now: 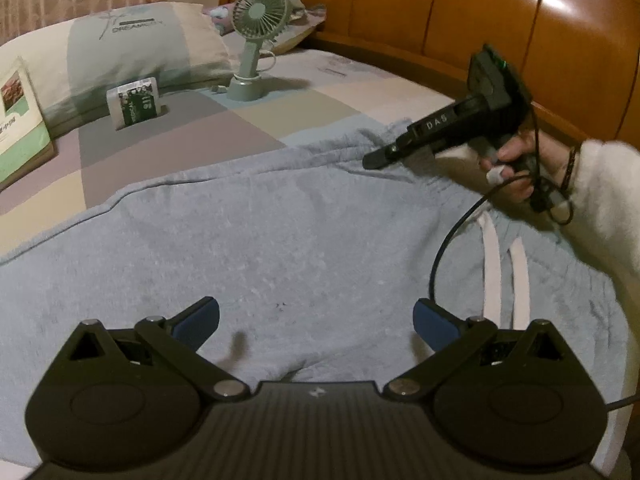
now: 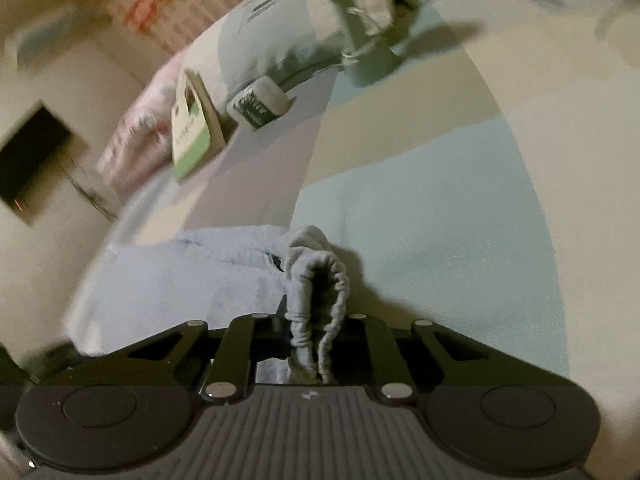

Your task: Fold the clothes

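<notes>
patchwork bedsheet (image 1: pixel 256 120), perhaps wooden headboard (image 1: pixel 480 20)

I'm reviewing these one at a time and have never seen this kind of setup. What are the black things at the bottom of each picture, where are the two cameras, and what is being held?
No robot here: a person holds a hand-operated claw in each hand, each with a wide-angle camera looking along its fingers. One picture is from the left claw, whose blue-padded fingers stand open above light blue-grey sweatpants spread on a patchwork bedsheet. It also shows the right claw in the person's hand at the waistband. The other picture is from the right claw itself, shut on a bunched fold of that waistband. Near the pillow stand a small green fan, a pack and a book.
</notes>
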Motion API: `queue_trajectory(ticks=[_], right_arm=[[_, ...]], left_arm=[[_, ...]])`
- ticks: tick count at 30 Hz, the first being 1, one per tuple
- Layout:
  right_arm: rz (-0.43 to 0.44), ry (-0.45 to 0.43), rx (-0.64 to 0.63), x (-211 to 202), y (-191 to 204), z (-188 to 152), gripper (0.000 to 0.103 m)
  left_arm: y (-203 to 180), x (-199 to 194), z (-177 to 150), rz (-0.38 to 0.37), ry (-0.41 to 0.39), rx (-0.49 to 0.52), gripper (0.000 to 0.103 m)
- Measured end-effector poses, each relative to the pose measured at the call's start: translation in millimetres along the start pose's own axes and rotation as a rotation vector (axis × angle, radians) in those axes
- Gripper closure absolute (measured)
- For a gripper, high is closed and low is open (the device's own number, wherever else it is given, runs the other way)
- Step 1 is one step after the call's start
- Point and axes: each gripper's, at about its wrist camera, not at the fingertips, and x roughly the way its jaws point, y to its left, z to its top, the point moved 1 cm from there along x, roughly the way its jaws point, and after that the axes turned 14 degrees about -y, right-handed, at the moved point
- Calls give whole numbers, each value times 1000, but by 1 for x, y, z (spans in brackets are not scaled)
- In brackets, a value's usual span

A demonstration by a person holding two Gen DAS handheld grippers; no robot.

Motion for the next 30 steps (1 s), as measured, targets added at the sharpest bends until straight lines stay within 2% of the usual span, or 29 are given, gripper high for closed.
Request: queue_trajectory(ticks=[3, 11, 15, 21, 23, 30], right_arm=[[-57, 22, -138, -5, 25, 3, 85], [-91, 25, -332, -29, 90, 2, 85], [-106, 43, -408, -38, 121, -4, 85], [-125, 51, -518, -48, 161, -20, 85], [-131, 51, -558, -50, 171, -26, 85], [-134, 74, -671, -52, 197, -47, 85]], left_arm=[[3, 3, 3, 25, 15, 79, 1], [27, 17, 8, 107, 37, 308, 1], [27, 23, 14, 132, -10, 456, 1], [28, 39, 25, 171, -71, 606, 1], [30, 44, 26, 194, -121, 663, 1], [33, 68, 24, 191, -130, 739, 5]])
